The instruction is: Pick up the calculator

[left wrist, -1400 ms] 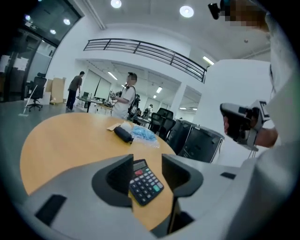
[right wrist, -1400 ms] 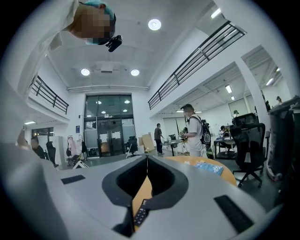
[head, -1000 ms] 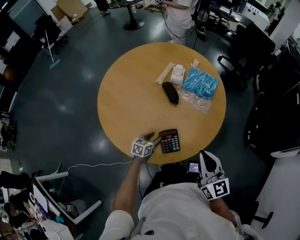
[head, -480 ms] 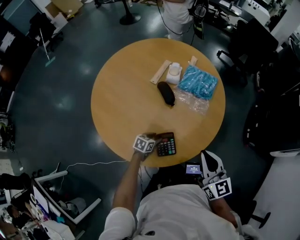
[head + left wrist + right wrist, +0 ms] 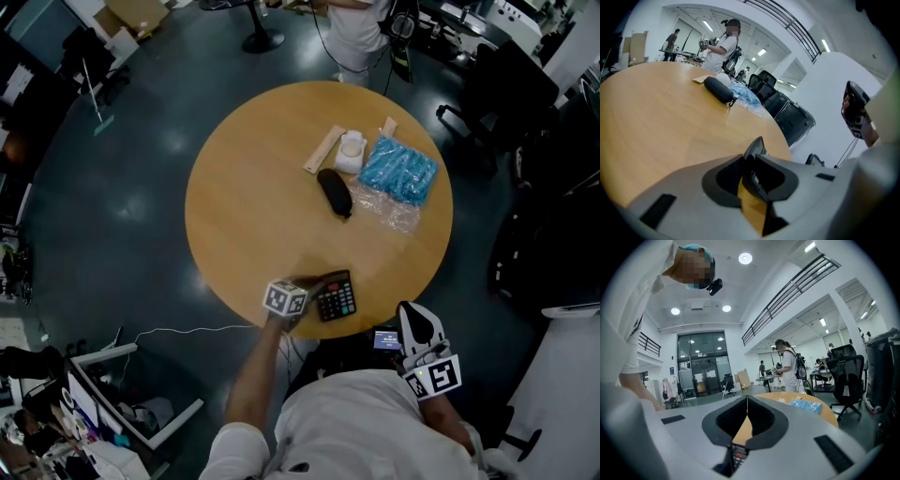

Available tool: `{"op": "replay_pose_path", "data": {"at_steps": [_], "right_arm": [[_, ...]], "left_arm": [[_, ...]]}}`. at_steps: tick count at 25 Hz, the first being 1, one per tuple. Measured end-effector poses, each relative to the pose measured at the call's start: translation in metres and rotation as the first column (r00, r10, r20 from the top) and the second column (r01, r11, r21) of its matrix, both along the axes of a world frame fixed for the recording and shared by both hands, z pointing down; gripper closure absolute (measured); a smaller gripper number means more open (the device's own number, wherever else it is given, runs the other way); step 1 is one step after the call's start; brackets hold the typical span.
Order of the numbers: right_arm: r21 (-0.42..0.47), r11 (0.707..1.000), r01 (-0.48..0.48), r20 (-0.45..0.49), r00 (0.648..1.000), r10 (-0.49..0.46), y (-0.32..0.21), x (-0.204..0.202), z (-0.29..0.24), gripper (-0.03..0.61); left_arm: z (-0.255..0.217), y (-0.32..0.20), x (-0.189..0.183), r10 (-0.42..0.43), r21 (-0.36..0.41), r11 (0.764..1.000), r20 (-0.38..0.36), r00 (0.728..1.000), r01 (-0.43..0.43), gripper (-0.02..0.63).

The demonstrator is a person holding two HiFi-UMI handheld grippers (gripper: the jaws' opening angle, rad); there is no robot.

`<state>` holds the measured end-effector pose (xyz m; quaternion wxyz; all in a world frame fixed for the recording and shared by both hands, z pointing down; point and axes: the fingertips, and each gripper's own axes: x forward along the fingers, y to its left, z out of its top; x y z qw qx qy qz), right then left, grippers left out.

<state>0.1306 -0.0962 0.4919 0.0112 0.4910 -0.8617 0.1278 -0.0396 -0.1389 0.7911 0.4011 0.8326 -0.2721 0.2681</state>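
The black calculator (image 5: 337,297) lies near the front edge of the round wooden table (image 5: 253,206). My left gripper (image 5: 314,289) reaches in from the calculator's left side. In the left gripper view the calculator (image 5: 756,147) stands tilted, edge-on between the jaws of that gripper (image 5: 752,157), which are closing and press on it. My right gripper (image 5: 418,321) hangs off the table at the front right, in front of my body. In the right gripper view its jaws (image 5: 747,399) meet in a thin line with nothing between them.
Toward the table's far side lie a black pouch (image 5: 335,191), a blue packet (image 5: 401,169), clear plastic wrap (image 5: 386,206), a white roll (image 5: 352,150) and a pale strip (image 5: 323,148). A person (image 5: 354,28) stands beyond the table. Office chairs (image 5: 487,84) crowd the right.
My left gripper has closed in on the calculator's left edge, and the calculator now sits slightly skewed. The right gripper has kept its place beside my body.
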Motion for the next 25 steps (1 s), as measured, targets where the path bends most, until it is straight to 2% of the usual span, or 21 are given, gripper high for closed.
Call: {"op": "replay_pose_path", "data": {"at_steps": [6,8,10,13,17,20,22,25], "right_arm": [[0.015,1.000,0.026,-0.004,1.000,-0.026,-0.001,-0.009,-0.002,0.563],[0.019,0.999,0.027,-0.014,1.000,-0.027,-0.003,-0.013,-0.003,0.563],[0.020,1.000,0.020,-0.034,0.999,-0.019,-0.006,-0.016,-0.003,0.563],[0.020,1.000,0.004,-0.059,0.998,-0.003,-0.011,-0.021,-0.003,0.563],[0.050,0.999,0.019,-0.063,0.998,-0.016,-0.015,-0.035,-0.013,0.563],[0.102,0.993,0.061,-0.076,0.996,-0.054,-0.014,-0.050,-0.029,0.563],[0.128,0.988,0.089,-0.081,0.994,-0.079,-0.012,-0.060,-0.036,0.563],[0.142,0.983,0.118,-0.080,0.991,-0.108,-0.008,-0.072,-0.039,0.563]], "left_arm": [[-0.025,0.016,-0.002,-0.094,0.038,0.995,-0.070,0.993,0.097,0.554],[-0.036,0.020,-0.007,-0.161,0.073,0.983,-0.089,0.983,0.167,0.555],[-0.055,0.023,-0.015,-0.239,0.141,0.957,-0.102,0.966,0.252,0.557],[-0.104,0.028,-0.028,-0.340,0.310,0.883,-0.096,0.935,0.353,0.557],[-0.191,0.037,-0.037,-0.423,0.518,0.751,-0.101,0.901,0.410,0.557],[-0.250,0.043,-0.042,-0.473,0.601,0.652,-0.154,0.867,0.462,0.557],[-0.280,0.047,-0.044,-0.493,0.635,0.594,-0.198,0.847,0.494,0.557],[-0.306,0.053,-0.047,-0.507,0.665,0.532,-0.245,0.826,0.524,0.557]]}}
